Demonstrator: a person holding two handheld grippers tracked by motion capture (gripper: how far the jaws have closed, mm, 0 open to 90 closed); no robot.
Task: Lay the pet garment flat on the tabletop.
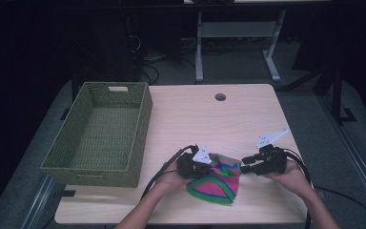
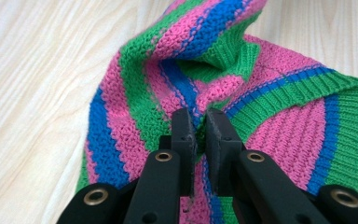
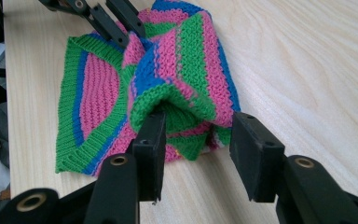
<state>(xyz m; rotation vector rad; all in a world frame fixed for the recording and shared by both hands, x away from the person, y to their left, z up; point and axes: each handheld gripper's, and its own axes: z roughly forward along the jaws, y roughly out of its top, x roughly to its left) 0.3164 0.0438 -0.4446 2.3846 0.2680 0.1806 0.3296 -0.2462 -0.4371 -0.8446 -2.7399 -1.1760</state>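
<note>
A knitted cloth striped pink, green and blue lies bunched near the table's front edge. My left gripper is at its left side, jaws shut on a raised fold of the knitted cloth; the left gripper pinches the fabric between its tips. My right gripper is at the cloth's right end, open. In the right gripper view, the right gripper straddles a rolled end of the cloth without closing on it. The left gripper's fingers show at the top left there.
A green woven basket, with nothing inside, stands at the table's left. A round cable hole sits near the table's far edge. A white table frame and cables stand on the floor beyond. Bare wood lies between basket and cloth.
</note>
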